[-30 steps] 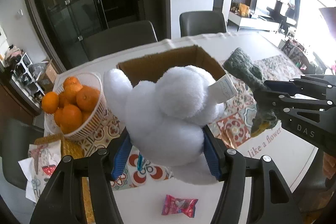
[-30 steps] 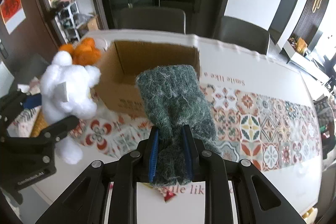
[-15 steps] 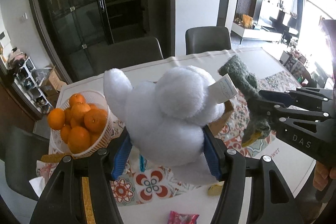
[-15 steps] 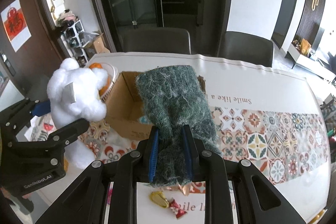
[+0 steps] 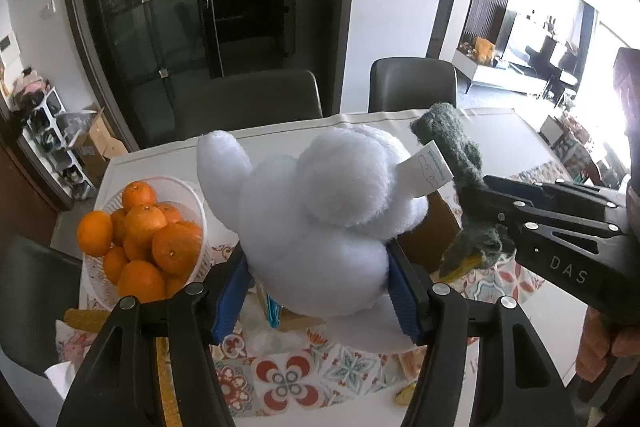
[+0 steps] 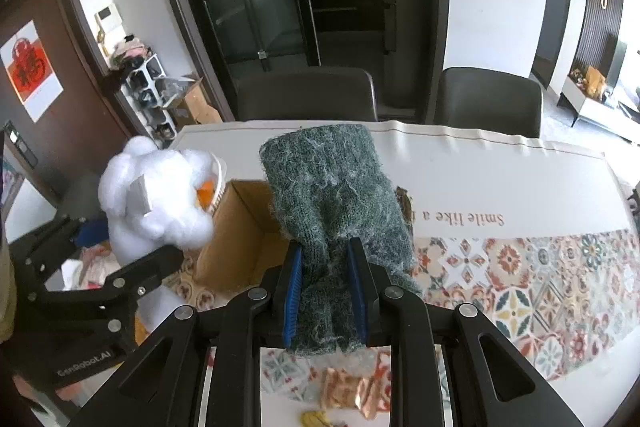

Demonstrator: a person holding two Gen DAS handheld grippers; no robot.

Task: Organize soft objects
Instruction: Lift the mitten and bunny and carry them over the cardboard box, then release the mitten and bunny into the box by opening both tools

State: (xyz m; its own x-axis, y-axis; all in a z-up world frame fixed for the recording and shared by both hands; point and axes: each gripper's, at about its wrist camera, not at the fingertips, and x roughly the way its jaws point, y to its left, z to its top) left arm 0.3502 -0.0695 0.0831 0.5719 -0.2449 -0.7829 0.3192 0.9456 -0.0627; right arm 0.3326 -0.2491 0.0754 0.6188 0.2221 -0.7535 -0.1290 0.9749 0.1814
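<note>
A white plush toy (image 5: 320, 211) with a paper tag fills the middle of the left wrist view, and my left gripper (image 5: 316, 291) is shut on its body, holding it above the table. From the right wrist view the same plush toy (image 6: 156, 199) hangs at the left. My right gripper (image 6: 325, 279) is shut on a dark green knitted sock (image 6: 332, 199), which stands up between the blue pads. That green sock (image 5: 452, 151) shows at the right of the left wrist view. An open cardboard box (image 6: 240, 239) lies below and between both held things, partly hidden by them.
A white basket of oranges (image 5: 140, 239) stands left of the box. A patterned tablecloth (image 6: 520, 267) covers the table, with candy wrappers (image 6: 352, 391) near its front edge. Two dark chairs (image 6: 488, 99) stand behind the table. A hand (image 5: 612, 331) holds the right gripper.
Both grippers have drawn back and risen with their loads. The box now sits lower and is more hidden behind the plush toy and sock. More of the room behind the table shows.
</note>
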